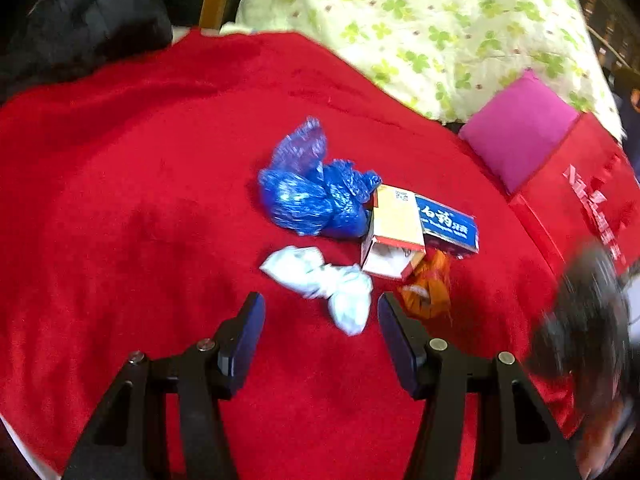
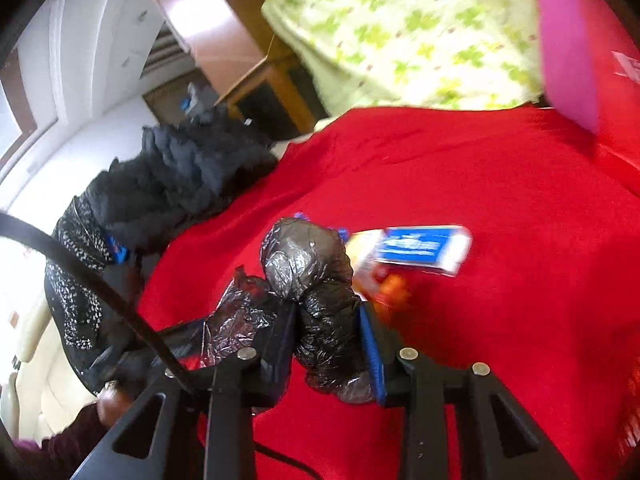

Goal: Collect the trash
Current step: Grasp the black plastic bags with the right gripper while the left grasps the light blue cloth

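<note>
Crumpled white tissue [image 1: 320, 280] lies on the red blanket [image 1: 140, 200] just ahead of the left tongs [image 1: 321, 312], whose jaws stand apart with nothing between them. Beyond it sit a blue bag [image 1: 312, 192], an open carton [image 1: 394, 236], a blue box [image 1: 448, 222] and an orange wrapper [image 1: 428, 292], all close together. Right tongs [image 2: 326, 320] are clamped on a black bag [image 2: 316, 280]. A pink cushion [image 1: 520, 128] and clover-print quilt [image 1: 440, 20] lie farther back.

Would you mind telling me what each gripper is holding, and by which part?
The right gripper clamps the black plastic bag at its bunched middle. The left gripper holds nothing, its jaws open.
</note>
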Tool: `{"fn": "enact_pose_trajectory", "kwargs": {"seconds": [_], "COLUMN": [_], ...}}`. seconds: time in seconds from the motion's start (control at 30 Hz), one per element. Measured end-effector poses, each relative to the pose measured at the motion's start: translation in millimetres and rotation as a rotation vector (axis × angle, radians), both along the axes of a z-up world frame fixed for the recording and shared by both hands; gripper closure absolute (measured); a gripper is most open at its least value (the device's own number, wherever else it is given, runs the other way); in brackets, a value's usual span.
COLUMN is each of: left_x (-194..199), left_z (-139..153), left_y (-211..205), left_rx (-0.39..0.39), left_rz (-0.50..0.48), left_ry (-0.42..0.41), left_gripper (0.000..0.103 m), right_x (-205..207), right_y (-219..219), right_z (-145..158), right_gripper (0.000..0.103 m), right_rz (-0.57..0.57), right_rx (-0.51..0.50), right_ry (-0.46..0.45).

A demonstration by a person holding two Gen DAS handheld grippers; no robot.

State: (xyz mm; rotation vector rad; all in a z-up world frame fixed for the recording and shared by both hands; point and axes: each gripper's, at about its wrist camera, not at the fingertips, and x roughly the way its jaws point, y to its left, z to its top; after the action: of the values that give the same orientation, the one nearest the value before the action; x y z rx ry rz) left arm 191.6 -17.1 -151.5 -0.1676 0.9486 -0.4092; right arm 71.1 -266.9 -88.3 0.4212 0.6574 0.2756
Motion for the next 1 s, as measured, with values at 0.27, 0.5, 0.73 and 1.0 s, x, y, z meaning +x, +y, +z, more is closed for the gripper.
{"fn": "enact_pose_trajectory", "kwargs": {"seconds": [0.27,0.5,0.73,1.0], "left_x": [36,35,13,-34], "left_z": [-30,-39,-32,4], "left_y": [-18,-15,-15,-9], "left_rx": [-0.059,-0.09,-0.087,-0.06], "left_rz": [0.149,0.168,0.122,0.043], "left_ry": [0.137,0.138,0.097,-0.024], "left_gripper": [0.045,0.062,0.066,0.066], "right_x": [-54,-50,-46,-51], "right_y": [-44,-30,-18,-20], "right_z": [-39,-43,-47,-47], "right_gripper": [0.069,0.069,0.069,0.069], "right_rz": [-0.102,-0.052,-0.022,-0.044], "right_rx": [0.041,0.006,-0.041,-0.043], "right_ry": [-0.005,-0.031,-0.032,-0.048]}}
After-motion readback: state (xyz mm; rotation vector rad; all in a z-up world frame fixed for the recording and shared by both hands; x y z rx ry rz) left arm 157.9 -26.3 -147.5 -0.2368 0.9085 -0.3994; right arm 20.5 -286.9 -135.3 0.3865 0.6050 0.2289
